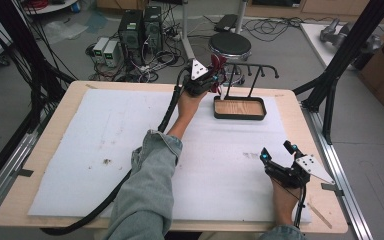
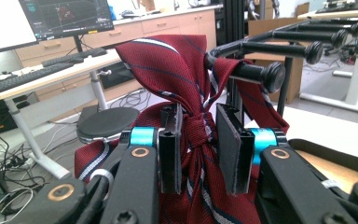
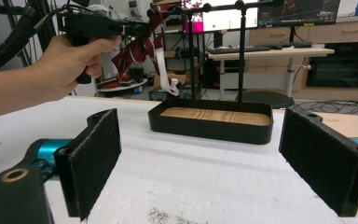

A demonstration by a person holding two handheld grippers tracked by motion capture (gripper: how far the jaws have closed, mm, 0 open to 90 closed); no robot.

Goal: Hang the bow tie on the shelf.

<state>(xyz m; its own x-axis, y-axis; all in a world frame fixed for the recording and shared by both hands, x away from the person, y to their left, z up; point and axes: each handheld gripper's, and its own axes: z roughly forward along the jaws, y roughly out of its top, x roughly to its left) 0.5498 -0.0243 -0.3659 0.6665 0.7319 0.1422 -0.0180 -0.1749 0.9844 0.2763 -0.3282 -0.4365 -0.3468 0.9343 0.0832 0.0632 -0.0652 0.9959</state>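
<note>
High view: a pale wooden table (image 1: pixel 40 150) with rounded corners carries a white, slightly pitted foam sheet (image 1: pixel 130 145). At the far edge stands a black metal rack (image 1: pixel 252 75), a thin upright post bearing a horizontal bar with knob-ended pegs, rising from a shallow black rectangular tray (image 1: pixel 240 116) whose floor is light wood grain.

The left gripper (image 1: pixel 211 80), held in the person's left hand (image 1: pixel 187 102), reaches to the rack's left end, where a dark red woven necktie (image 1: pixel 219 65) hangs. Left gripper view: the necktie (image 2: pixel 177 65), of ribbed fabric with thin pale diagonal stripes, is draped over a cylindrical black peg (image 2: pixel 261 74) with a disc-shaped end cap. The left gripper's (image 2: pixel 199 149) flat, rectangular jaws are closed on the bunched, gathered part of the tie just below the peg.

The right gripper (image 1: pixel 277 152) rests near the table's right front corner, well apart from the rack. Right gripper view: its jaws stand wide open, holding nothing, their faces covered in coarse black padding (image 3: pixel 95 158); the foam sheet (image 3: pixel 196 177) lies between them, and the tray (image 3: pixel 212 121) lies beyond.
</note>
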